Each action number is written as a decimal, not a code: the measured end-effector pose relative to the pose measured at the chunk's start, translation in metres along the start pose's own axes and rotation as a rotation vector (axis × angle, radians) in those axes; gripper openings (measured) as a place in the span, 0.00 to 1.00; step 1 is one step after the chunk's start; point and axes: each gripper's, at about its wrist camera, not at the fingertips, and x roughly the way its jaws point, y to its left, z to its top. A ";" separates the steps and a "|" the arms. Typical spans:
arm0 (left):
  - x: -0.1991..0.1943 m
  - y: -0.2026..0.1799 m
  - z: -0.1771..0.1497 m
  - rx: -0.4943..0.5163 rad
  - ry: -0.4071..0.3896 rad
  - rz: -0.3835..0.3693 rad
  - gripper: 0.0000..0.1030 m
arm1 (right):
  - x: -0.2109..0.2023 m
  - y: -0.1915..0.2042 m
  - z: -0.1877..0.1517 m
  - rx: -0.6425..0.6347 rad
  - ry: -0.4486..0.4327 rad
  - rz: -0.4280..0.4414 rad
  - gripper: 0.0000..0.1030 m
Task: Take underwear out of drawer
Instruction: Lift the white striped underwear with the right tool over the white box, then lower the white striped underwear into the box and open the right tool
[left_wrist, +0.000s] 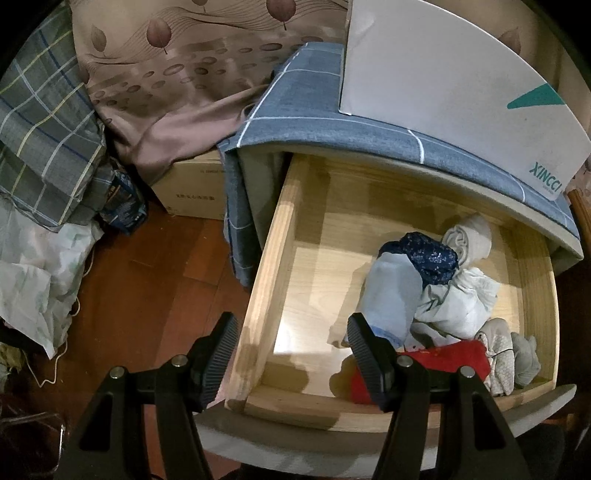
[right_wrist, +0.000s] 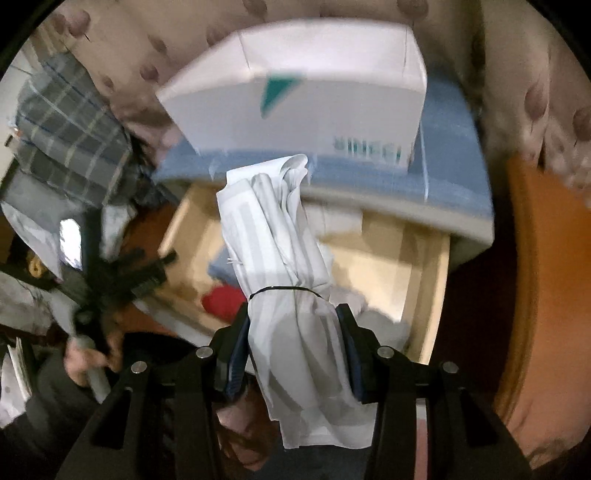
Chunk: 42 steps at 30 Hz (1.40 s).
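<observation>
White striped underwear, rolled and banded, sat clenched in the right claw above the open drawer. Soft, light, probably floppy past the band; grip mid-roll. Left claw stood released, empty.

White box, beyond the left tongs on the cabinet top: teal "XINCCI", printed upside down at its lower corner. Same lettering beyond the right tongs: too blurred. Cardboard box, print unreadable.
</observation>
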 end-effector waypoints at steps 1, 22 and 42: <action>0.000 0.000 0.000 0.001 -0.001 0.004 0.61 | -0.009 0.002 0.005 -0.004 -0.028 -0.005 0.40; -0.002 -0.001 -0.001 0.005 -0.013 0.008 0.61 | -0.034 0.008 0.176 -0.037 -0.267 -0.192 0.40; -0.004 0.003 0.000 0.000 -0.029 -0.004 0.61 | 0.089 -0.016 0.234 0.000 -0.039 -0.241 0.41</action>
